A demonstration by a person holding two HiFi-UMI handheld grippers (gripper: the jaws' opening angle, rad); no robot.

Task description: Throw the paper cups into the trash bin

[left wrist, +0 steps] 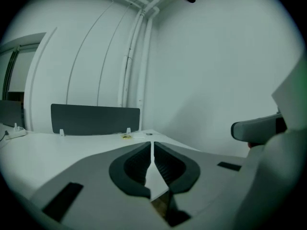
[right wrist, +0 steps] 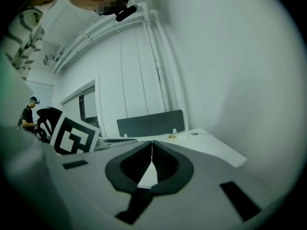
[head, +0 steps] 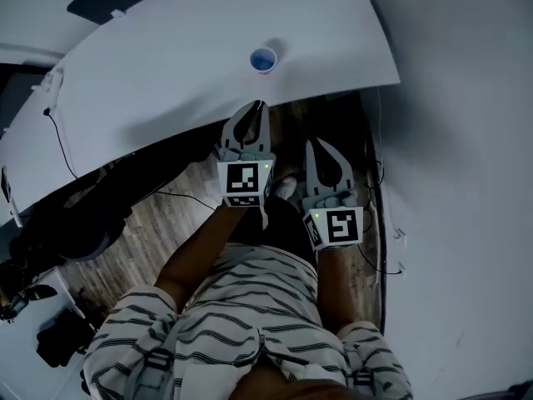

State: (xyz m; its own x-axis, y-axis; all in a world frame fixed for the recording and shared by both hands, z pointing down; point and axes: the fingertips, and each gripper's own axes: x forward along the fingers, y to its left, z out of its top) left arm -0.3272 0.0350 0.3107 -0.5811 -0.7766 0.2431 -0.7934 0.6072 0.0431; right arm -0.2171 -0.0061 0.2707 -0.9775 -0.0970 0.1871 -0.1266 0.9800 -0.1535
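Paper cup (head: 263,59) stands alone near the counter (head: 166,73) edge

It looks light, thin-walled and easy to crush, so a gentle pinch at the rim should suit. The left gripper (head: 254,117) and right gripper (head: 323,152) are short of it, jaws closed together, empty.

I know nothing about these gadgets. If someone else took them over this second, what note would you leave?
Hands: the left gripper has its fingers shut with nothing between them; the right gripper is likewise shut and empty.
Things: one paper cup stands upright on the white desk, just beyond the left gripper, untouched. No trash bin shows in any view.
Done: nothing yet.
Left: open up, grasp the cup, find the bin, drop it in.
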